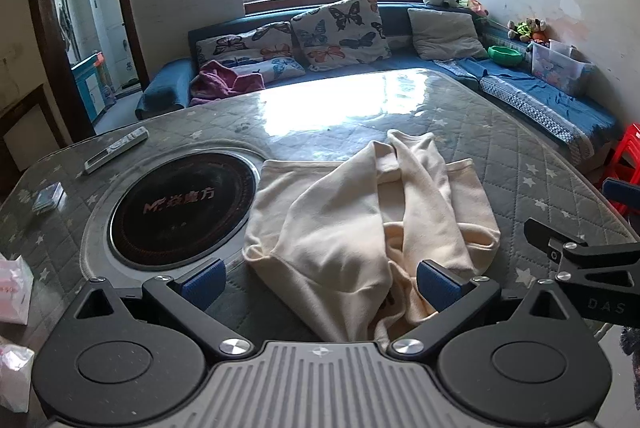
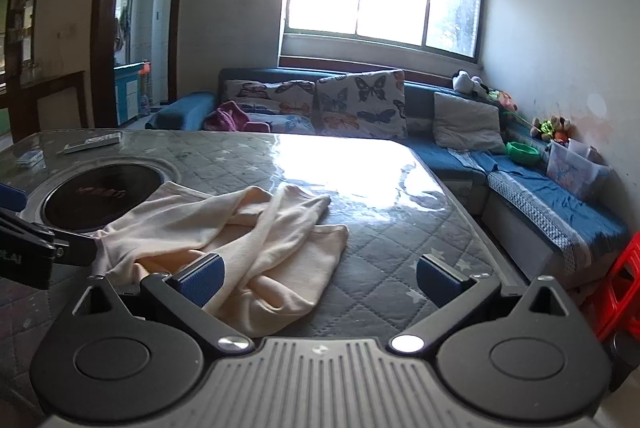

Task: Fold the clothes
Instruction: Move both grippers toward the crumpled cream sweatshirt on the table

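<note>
A crumpled cream garment (image 1: 360,228) is seen just ahead of the wide-open left gripper (image 1: 320,284), the wide-open right gripper (image 2: 320,280) beside it.

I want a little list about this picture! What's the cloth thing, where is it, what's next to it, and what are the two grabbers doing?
garment: cream garment, crumpled, not folded
place: quilted star-print table cover
beside it: round black cooktop, the garment's edge over its rim
also on table: remote control
left hand-held gripper: open, over the garment's near edge
right hand-held gripper: open, holding nothing
</note>
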`<act>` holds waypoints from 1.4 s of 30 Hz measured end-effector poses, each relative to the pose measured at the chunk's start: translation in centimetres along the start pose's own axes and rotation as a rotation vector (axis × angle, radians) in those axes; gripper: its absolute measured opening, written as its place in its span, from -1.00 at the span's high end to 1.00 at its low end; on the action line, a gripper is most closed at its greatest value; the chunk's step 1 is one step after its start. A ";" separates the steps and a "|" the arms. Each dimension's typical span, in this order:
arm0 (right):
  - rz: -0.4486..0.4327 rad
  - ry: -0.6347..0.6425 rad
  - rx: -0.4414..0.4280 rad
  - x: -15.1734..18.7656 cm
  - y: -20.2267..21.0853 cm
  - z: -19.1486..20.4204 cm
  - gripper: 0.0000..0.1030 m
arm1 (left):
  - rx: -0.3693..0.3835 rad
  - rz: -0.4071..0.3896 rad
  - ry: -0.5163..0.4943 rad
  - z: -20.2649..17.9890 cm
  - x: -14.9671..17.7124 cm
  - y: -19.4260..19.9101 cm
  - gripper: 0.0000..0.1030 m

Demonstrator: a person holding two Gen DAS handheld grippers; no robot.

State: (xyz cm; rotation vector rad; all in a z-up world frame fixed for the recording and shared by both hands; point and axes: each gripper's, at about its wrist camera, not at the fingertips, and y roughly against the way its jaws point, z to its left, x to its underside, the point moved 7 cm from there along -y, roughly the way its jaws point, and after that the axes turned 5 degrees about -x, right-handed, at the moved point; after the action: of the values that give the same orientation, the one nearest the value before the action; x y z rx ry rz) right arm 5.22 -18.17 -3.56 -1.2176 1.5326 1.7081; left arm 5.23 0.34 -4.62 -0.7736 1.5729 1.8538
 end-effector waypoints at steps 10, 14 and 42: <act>-0.009 0.009 0.022 -0.4 1.0 1.6 -1.00 | -0.005 -0.011 0.005 0.6 1.1 1.0 -1.00; -0.020 0.012 0.000 -0.3 2.5 1.6 -1.00 | -0.018 -0.012 0.016 1.0 1.8 1.6 -1.00; 0.056 0.010 -0.092 -1.9 -3.5 -1.0 -0.81 | -0.012 0.026 0.055 2.9 -2.7 -4.7 -0.97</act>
State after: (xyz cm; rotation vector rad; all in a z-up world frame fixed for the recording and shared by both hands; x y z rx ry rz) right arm 9.27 -18.08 -3.52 -1.2418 1.5220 1.8297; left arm 10.37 3.69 -5.24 -0.8194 1.6141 1.8775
